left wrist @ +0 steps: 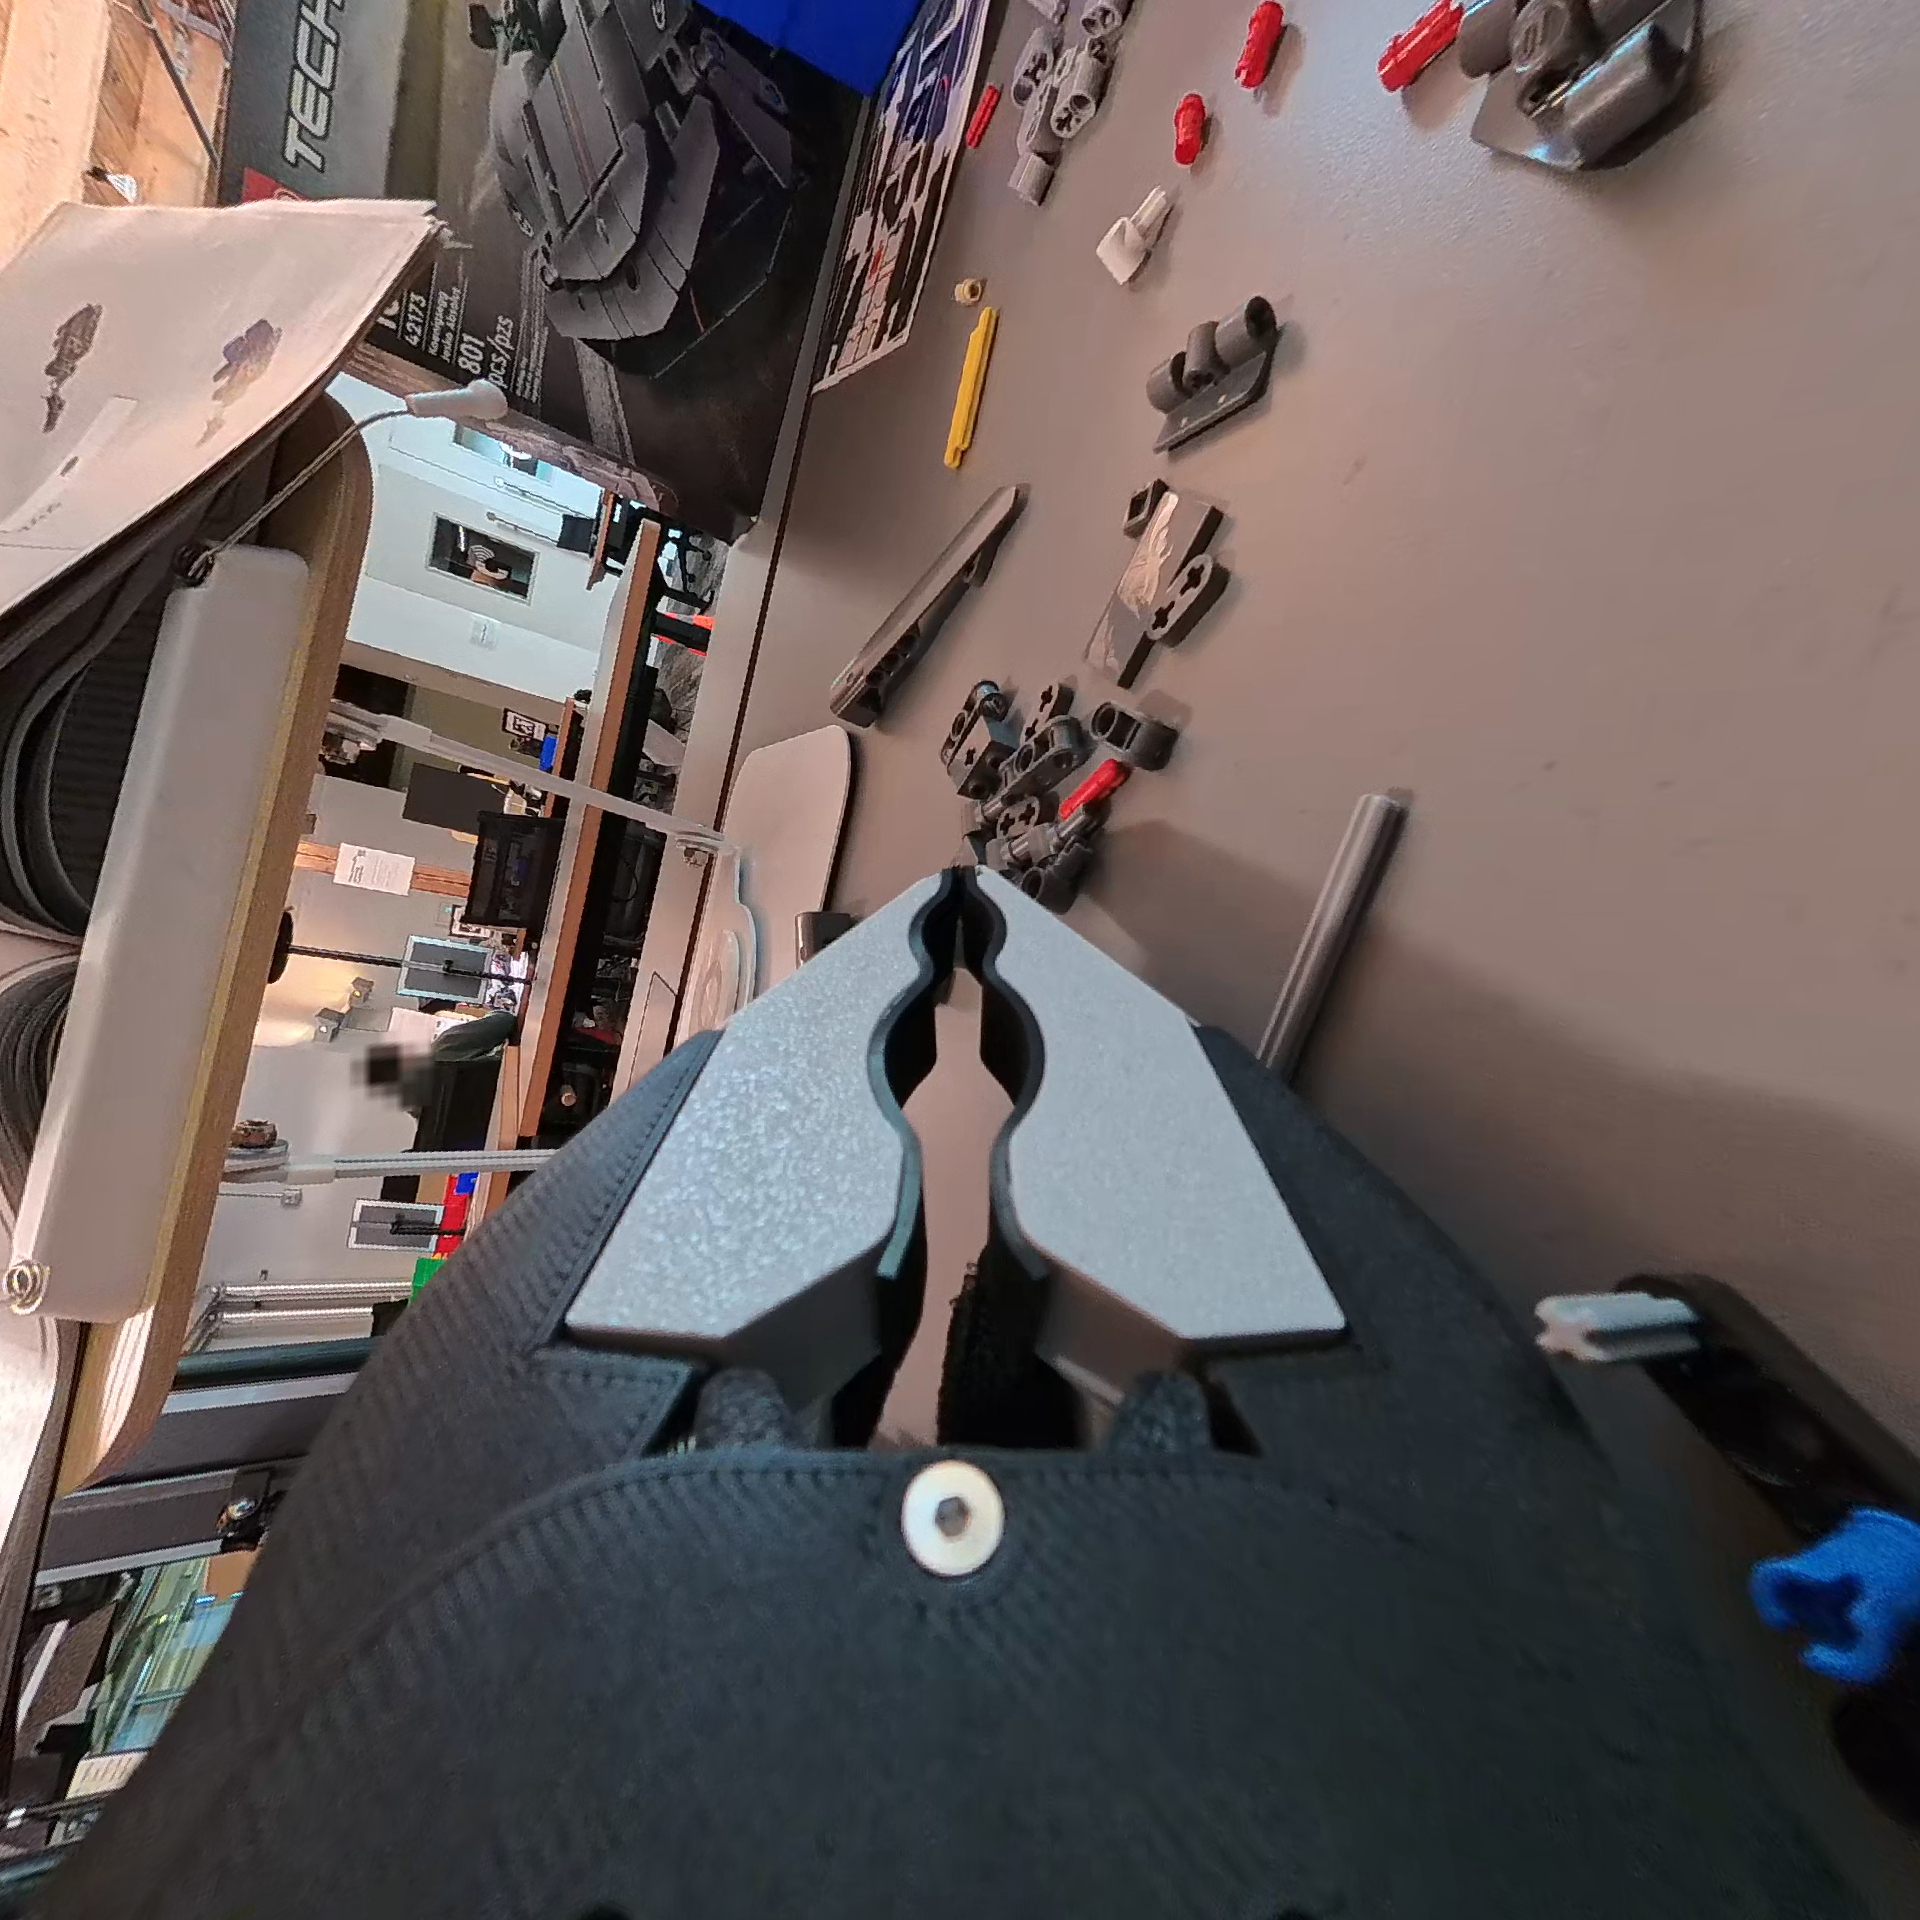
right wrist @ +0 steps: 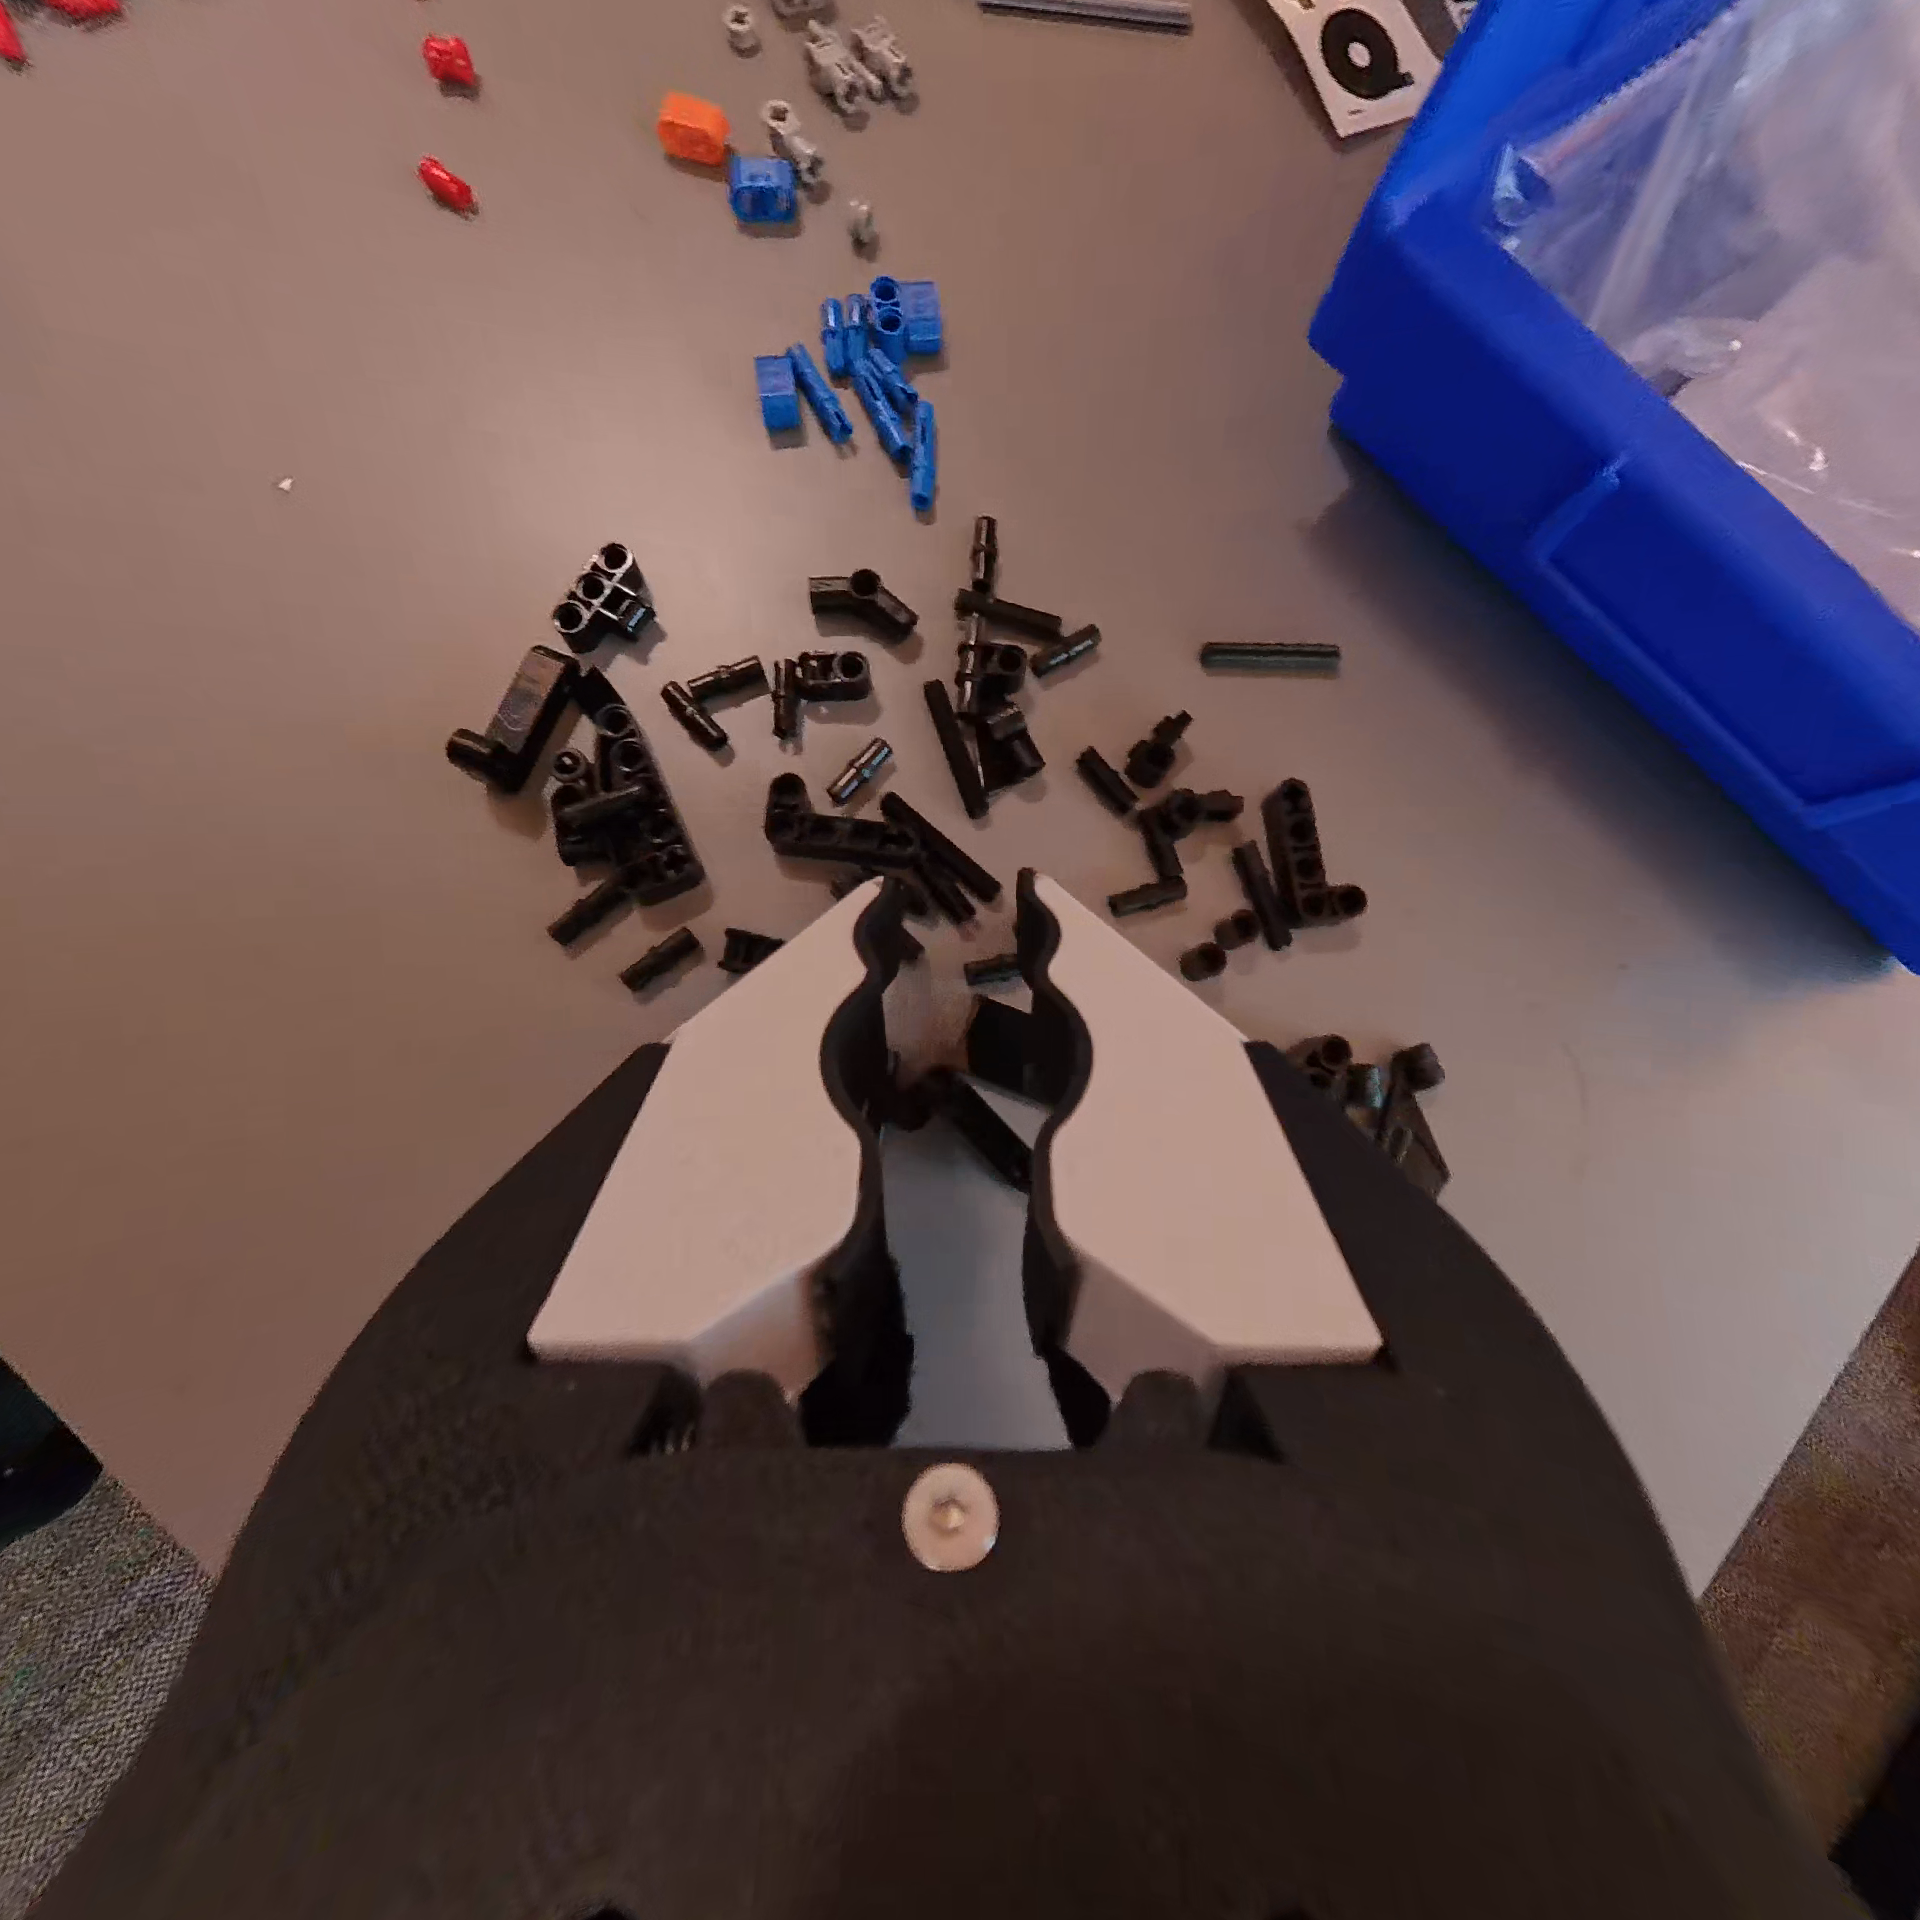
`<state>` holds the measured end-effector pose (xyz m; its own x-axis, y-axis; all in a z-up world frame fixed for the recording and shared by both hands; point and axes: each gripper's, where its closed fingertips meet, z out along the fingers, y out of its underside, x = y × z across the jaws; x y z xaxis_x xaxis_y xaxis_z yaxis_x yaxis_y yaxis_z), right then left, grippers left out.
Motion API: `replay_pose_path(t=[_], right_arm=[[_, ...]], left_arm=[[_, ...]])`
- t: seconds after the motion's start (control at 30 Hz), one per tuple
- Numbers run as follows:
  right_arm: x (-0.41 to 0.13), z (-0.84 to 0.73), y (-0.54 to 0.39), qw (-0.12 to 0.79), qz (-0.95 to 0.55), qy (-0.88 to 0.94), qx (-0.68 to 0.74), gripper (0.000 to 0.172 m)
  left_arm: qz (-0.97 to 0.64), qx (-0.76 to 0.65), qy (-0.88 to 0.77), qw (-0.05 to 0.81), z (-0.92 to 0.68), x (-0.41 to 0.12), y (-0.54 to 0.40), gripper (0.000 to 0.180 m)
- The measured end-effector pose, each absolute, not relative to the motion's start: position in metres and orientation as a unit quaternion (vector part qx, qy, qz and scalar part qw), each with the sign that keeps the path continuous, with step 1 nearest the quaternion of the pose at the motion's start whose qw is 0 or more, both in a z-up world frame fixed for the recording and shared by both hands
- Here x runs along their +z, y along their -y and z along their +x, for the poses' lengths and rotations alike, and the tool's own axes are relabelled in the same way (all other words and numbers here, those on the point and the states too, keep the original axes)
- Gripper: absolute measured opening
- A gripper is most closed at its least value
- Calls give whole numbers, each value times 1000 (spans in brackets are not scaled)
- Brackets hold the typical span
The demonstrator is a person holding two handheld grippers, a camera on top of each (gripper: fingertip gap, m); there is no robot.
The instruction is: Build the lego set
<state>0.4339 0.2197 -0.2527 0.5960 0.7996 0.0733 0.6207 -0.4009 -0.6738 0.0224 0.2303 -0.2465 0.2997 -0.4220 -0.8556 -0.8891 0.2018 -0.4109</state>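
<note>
Two hand-held two-finger grippers work over a matte grey-brown tabletop [right wrist: 312, 416] strewn with small plastic building-toy parts; the left gripper [left wrist: 961, 883] has its grey fingertips closed tip to tip, with nothing visible between them, and sits just short of a small heap of dark grey connector pieces [left wrist: 1029, 790] that includes one red pin [left wrist: 1091, 787]; a long grey plastic axle rod [left wrist: 1330, 935] lies close by to one side; the right gripper [right wrist: 956, 894] has its jaws partly open above a scatter of black pins, axles and perforated beams [right wrist: 831, 790], with no pad pressing on any piece; black parts show in the gap, lying on the table rather than gripped; a cluster of blue pins and connectors [right wrist: 862, 384] lies farther ahead, and a blue plastic storage bin [right wrist: 1621, 520] holding clear bags stands off to the right; for a clean pick here, judgement favours centring one isolated black piece between the pads, since overlapping neighbours could be caught with it.
</note>
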Motion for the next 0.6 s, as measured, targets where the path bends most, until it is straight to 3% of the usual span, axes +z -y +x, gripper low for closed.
replay_pose_path(t=[0.6], right_arm=[[-264,398,-203,300,-799,496,162,18]], left_arm=[[-595,215,-553,543,22,-247,-230,0]])
